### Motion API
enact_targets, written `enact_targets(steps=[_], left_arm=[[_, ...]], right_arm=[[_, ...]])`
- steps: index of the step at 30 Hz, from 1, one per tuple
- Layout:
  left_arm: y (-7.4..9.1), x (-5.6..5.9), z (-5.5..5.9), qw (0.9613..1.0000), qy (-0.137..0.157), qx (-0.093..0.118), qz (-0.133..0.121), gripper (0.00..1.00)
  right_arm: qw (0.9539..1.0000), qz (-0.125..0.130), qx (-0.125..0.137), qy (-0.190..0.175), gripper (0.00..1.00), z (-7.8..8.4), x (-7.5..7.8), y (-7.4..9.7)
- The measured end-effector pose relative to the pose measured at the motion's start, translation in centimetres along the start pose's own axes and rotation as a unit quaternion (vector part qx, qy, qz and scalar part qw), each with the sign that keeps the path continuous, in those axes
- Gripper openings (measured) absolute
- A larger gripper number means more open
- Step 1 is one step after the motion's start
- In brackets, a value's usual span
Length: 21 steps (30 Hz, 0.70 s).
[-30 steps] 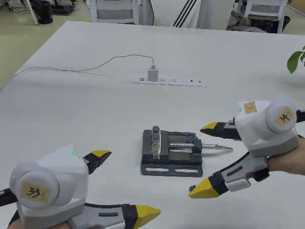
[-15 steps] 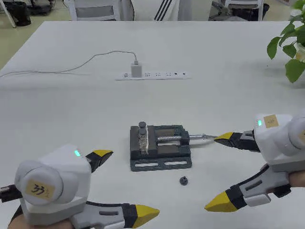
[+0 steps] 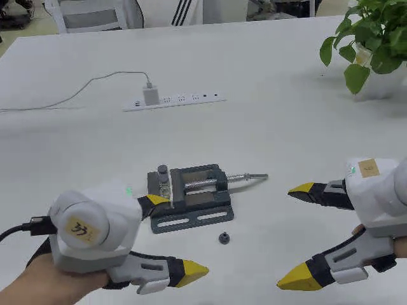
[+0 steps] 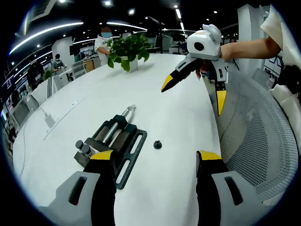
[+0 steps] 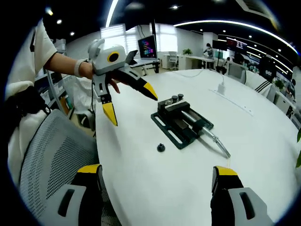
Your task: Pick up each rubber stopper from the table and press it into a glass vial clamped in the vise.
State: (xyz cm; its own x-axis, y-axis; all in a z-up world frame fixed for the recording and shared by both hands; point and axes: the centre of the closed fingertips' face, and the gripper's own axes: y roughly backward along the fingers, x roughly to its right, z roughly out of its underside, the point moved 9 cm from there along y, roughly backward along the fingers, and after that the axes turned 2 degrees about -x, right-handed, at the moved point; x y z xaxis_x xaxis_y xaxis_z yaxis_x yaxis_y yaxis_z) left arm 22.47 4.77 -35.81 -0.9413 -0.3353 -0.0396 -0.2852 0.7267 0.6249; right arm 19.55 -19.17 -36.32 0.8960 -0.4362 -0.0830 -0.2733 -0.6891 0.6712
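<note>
Seems nearly done: got two capped vials (image 3: 165,185) in vise (image 3: 194,194), one stopper (image 3: 224,238) lying on bench (image 3: 286,127) just in front of vise, left claw (image 3: 178,235) and right claw (image 3: 294,234) gaping, empty

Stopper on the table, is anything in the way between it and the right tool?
Nothing visible is in the way. The stopper lies alone on the table, on the near side of the vise. The right tool is open, with only bare tabletop between it and the stopper.
</note>
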Motion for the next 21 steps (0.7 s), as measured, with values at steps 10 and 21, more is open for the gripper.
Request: enact_targets(steps=[10,21], left_arm=[[-2.3,-1.4,-2.1,0.9917,-0.082,-0.077,0.063,0.46],[-5.1,-1.9,-3.4,0.9648,-0.15,-0.173,0.13,0.3]], right_arm=[[0.9998,0.01,0.009,-0.017,0.95,1.1,-0.6,0.5],[0.9988,0.024,0.022,-0.035,0.94,1.7,-1.2,1.3]])
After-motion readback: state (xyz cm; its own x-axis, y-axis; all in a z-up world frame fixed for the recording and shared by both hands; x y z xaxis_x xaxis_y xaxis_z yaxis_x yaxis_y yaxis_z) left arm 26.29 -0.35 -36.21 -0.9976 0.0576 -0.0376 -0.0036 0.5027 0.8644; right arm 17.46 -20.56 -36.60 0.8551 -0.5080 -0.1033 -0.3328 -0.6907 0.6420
